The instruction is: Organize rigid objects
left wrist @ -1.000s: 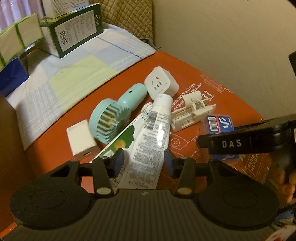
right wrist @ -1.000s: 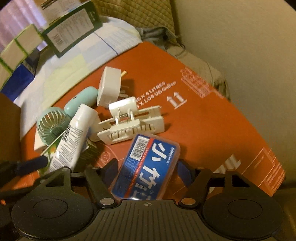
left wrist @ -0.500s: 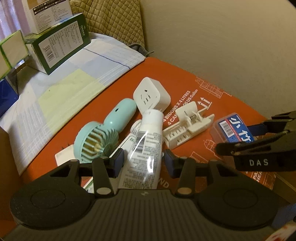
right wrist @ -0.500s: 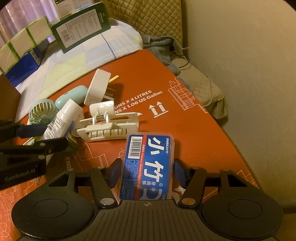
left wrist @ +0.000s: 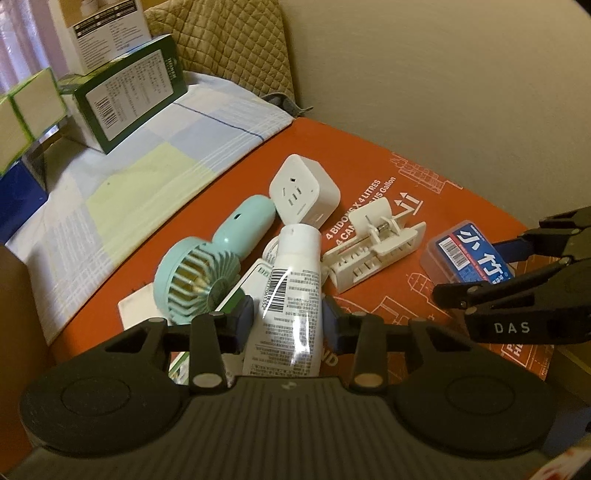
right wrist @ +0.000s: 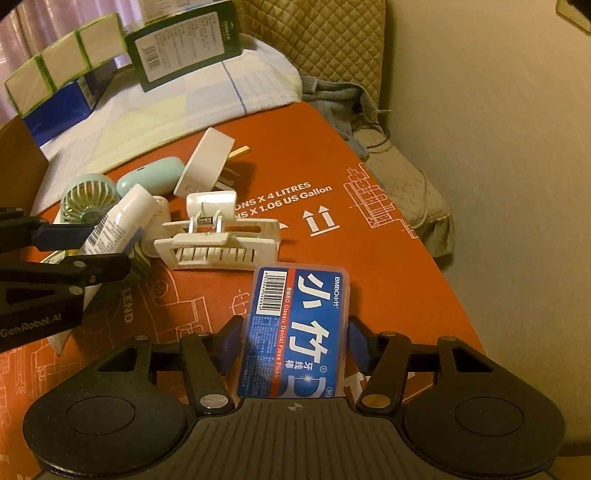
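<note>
My left gripper [left wrist: 288,317] is shut on a white tube [left wrist: 291,295] and holds it over the orange cardboard [left wrist: 369,155]. My right gripper [right wrist: 293,336] is shut on a blue dental floss pick box [right wrist: 299,328]; that box also shows in the left wrist view [left wrist: 467,251]. On the cardboard lie a mint hand fan [left wrist: 210,266], a white socket cube [left wrist: 303,192], a white clip [left wrist: 373,247] and a flat white adapter [left wrist: 136,306]. The clip [right wrist: 218,236], fan [right wrist: 88,199] and tube [right wrist: 118,221] also show in the right wrist view.
A checked cloth [left wrist: 147,158] lies left of the cardboard, with a green box [left wrist: 125,96], a white box [left wrist: 107,33] and a blue box [left wrist: 18,195] behind it. A quilted cushion [left wrist: 229,40] and the wall [left wrist: 443,74] bound the far side.
Both grippers have risen and pulled back with their objects. The tube is lifted off the pile and the floss box is off the cardboard; the right gripper has swung to the right of the clip.
</note>
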{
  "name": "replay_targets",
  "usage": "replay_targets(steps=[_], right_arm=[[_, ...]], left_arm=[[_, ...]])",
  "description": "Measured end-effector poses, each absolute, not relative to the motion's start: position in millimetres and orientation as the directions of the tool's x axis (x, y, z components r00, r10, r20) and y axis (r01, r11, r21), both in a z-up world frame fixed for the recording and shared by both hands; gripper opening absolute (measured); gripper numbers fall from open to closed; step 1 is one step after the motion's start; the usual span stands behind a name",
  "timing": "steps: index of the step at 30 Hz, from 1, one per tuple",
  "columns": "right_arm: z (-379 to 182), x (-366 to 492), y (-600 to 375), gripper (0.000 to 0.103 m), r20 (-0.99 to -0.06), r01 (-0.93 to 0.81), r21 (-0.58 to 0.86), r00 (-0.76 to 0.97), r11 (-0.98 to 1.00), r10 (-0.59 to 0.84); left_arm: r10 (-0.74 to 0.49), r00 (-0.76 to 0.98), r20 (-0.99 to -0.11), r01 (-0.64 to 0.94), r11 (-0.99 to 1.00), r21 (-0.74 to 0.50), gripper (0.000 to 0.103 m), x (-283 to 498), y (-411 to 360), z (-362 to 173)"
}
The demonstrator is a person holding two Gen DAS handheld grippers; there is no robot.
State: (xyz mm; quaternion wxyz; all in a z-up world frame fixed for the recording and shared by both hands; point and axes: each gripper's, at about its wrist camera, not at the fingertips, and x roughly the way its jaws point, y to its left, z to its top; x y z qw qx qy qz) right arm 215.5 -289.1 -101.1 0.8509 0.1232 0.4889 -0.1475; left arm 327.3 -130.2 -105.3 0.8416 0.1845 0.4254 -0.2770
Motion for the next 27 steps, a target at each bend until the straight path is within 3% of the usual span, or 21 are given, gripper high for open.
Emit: replay_targets(steps=[14,27], right_arm=[[-62,202,-270,0.055,-0.818,0.299,0.131,0.572,0.945,-0.068],[-26,226,-205,0.055,-0.754,0.103,0.181,0.653,0.978,0.071]], left_arm=[[-0.33,0.516,-0.79,0.542,0.841,0.003,0.035,308,-91,-70],[-0.266,0.615,-0.742,0.366,0.93,-0.03,0.035,287,-14,-25]])
